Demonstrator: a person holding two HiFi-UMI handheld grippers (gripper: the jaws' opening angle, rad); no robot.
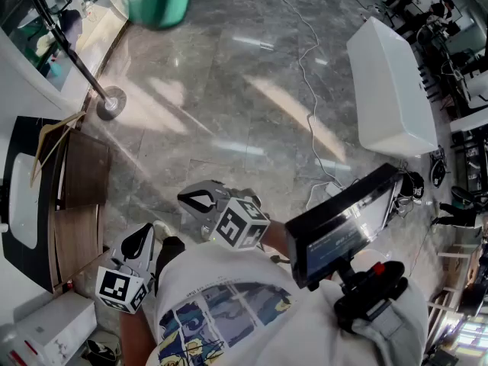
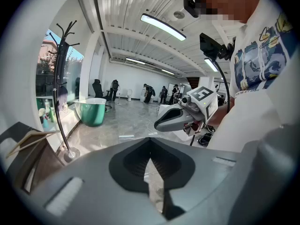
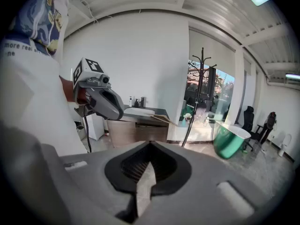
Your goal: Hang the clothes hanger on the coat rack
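Note:
The black coat rack [image 1: 85, 72] stands on a round foot at the far left; it also shows as a tall pole with hooks, the coat rack [image 2: 60, 86] [image 3: 200, 86]. A wooden clothes hanger [image 1: 47, 145] lies on the cabinet top beside it, also seen as the hanger [image 2: 29, 142] [image 3: 158, 118]. Both grippers hang close to the person's body, well short of the cabinet. My left gripper [image 1: 139, 241] [image 2: 150, 146] is shut with nothing in it. My right gripper [image 1: 197, 199] [image 3: 150, 151] is shut and empty too.
A wooden cabinet [image 1: 80, 204] with a black counter and white basin [image 1: 21, 197] lines the left side. A green tub [image 1: 156, 2] stands far off, a white bench [image 1: 393, 82] at the right, with a cable [image 1: 311, 105] across the grey floor. A white box [image 1: 53, 326] sits near the feet.

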